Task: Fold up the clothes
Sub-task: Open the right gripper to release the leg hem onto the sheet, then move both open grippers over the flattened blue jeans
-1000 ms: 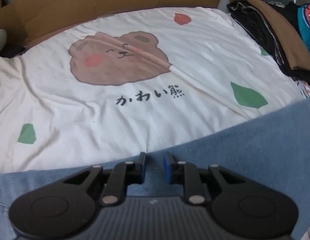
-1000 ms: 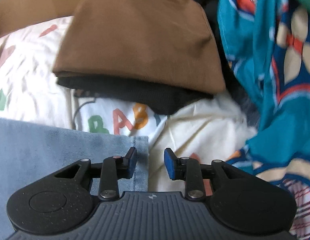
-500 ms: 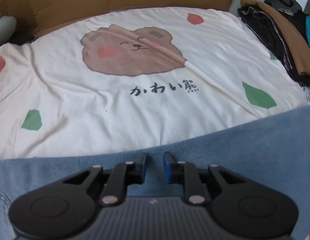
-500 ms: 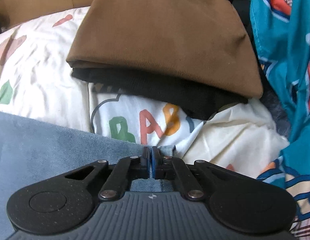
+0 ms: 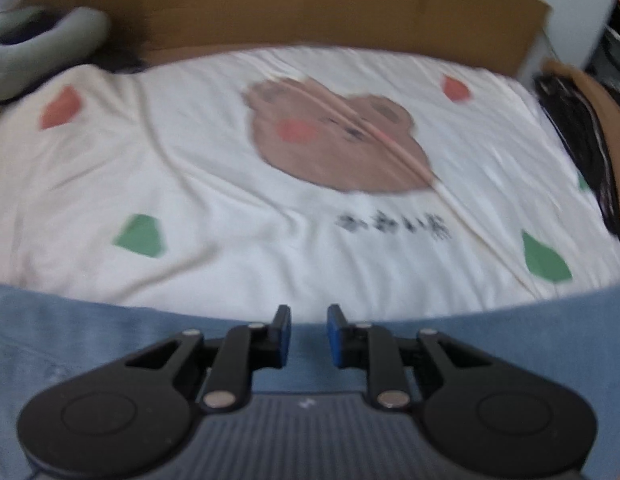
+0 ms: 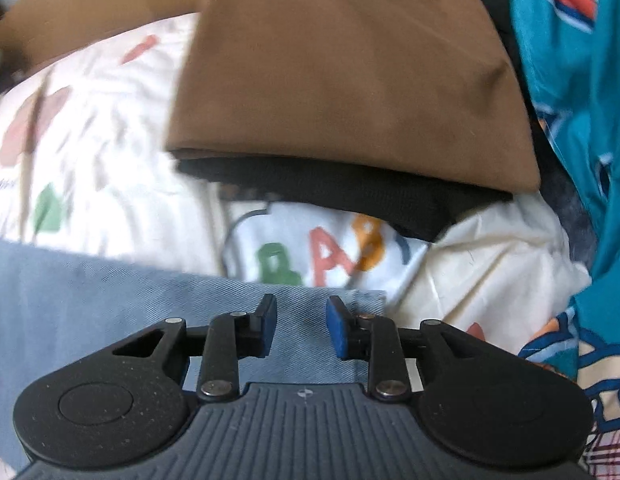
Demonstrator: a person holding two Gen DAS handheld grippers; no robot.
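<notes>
Lower third of the left wrist view: blue denim garment (image 5: 490, 344) runs edge to edge as a band, lying on a cream bedsheet (image 5: 213, 208) w/ bear print (image 5: 334, 140), green and red patches, blurred black script under the bear. Left gripper (image 5: 308, 330) sits over the denim's far edge, jaws apart w/ a narrow gap, blue pads (image 5: 285, 334) not pinching cloth; denim shows through the gap. Released. Whole view motion-blurred.

Top of frame: brown cardboard (image 5: 310, 4) behind the sheet. Upper left: grey rounded cushion-like thing (image 5: 49, 36), can't tell what exactly. Right edge: stack of dark and brown folded clothes (image 5: 582, 136).

Right wrist view, bottom centre: right gripper (image 6: 301, 326) over the denim's corner (image 6: 149, 288), hem edge just right of the right pad. Jaws opening, cloth beneath and between but pads not pressing on it; let go.

Upper centre: folded brown garment (image 6: 342, 68) on top of a folded black garment (image 6: 370, 196), both atop a white fabric w/ coloured letters "BAB" (image 6: 322, 256), rest of the word hidden under the black one. Right edge: teal patterned fabric (image 6: 582, 92), bunched. Bedsheet (image 6: 101, 140) at left, blurred.
</notes>
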